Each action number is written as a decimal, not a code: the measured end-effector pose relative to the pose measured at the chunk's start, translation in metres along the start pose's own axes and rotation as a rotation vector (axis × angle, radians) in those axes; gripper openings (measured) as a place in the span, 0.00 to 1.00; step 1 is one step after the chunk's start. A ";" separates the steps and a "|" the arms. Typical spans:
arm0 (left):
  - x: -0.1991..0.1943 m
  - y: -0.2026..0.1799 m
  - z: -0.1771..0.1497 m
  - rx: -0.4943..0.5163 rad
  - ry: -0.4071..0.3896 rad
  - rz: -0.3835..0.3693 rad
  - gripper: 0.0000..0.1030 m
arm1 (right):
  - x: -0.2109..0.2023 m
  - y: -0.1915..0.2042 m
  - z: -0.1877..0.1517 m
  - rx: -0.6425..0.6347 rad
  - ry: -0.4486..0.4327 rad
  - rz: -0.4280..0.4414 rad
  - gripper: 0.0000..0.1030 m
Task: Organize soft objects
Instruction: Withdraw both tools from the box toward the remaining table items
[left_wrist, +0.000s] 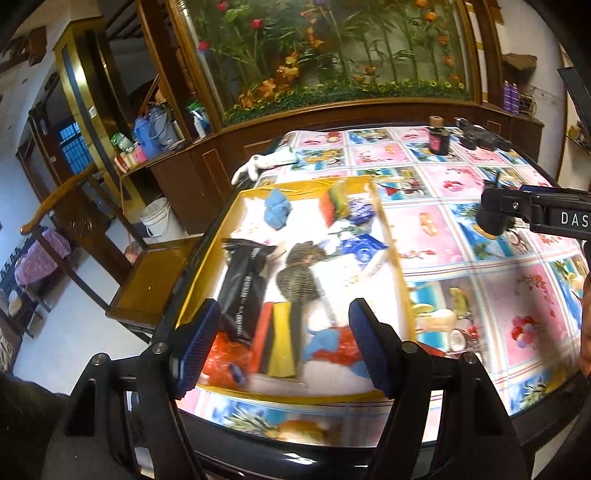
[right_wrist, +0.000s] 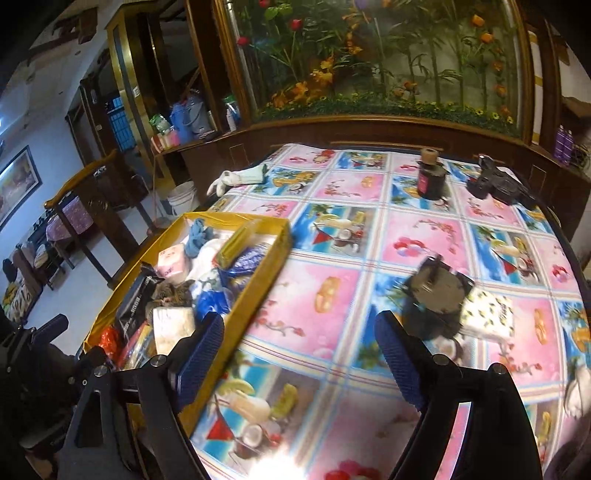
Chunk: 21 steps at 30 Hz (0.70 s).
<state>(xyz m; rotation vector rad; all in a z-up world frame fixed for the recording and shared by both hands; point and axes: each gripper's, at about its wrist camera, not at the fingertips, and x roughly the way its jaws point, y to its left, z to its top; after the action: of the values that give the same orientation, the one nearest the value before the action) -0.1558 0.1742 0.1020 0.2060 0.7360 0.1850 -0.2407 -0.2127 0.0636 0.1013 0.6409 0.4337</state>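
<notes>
A yellow-walled tray (left_wrist: 391, 236) sits on the table's left side and holds several soft things: a blue cloth (left_wrist: 277, 210), a striped sponge (left_wrist: 280, 338), a black packet (left_wrist: 243, 284) and a brown knitted piece (left_wrist: 297, 280). My left gripper (left_wrist: 284, 347) is open and empty above the tray's near end. In the right wrist view the tray (right_wrist: 273, 266) lies to the left. My right gripper (right_wrist: 299, 358) is open and empty above the tablecloth. A white patterned tissue pack (right_wrist: 487, 314) lies to its right, beside a dark round object (right_wrist: 436, 291).
A dark jar (right_wrist: 430, 181) and a black device (right_wrist: 495, 182) stand at the far table edge. A white glove (right_wrist: 236, 179) hangs over the far left corner. A wooden chair (left_wrist: 147, 273) stands left of the table. A planted glass cabinet (right_wrist: 388, 55) fills the back.
</notes>
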 end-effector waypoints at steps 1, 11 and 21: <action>-0.002 -0.005 0.001 0.008 -0.002 -0.002 0.69 | -0.006 -0.006 -0.003 0.009 -0.002 -0.002 0.82; -0.014 -0.040 0.005 0.089 -0.006 -0.021 0.69 | -0.044 -0.061 -0.022 0.085 -0.019 -0.035 0.83; -0.008 -0.075 0.005 0.099 0.073 -0.248 0.69 | -0.068 -0.133 -0.028 0.225 -0.019 -0.082 0.83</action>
<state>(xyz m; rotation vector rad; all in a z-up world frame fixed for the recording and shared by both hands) -0.1514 0.0999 0.0917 0.2007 0.8366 -0.0804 -0.2580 -0.3627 0.0493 0.2910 0.6712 0.2799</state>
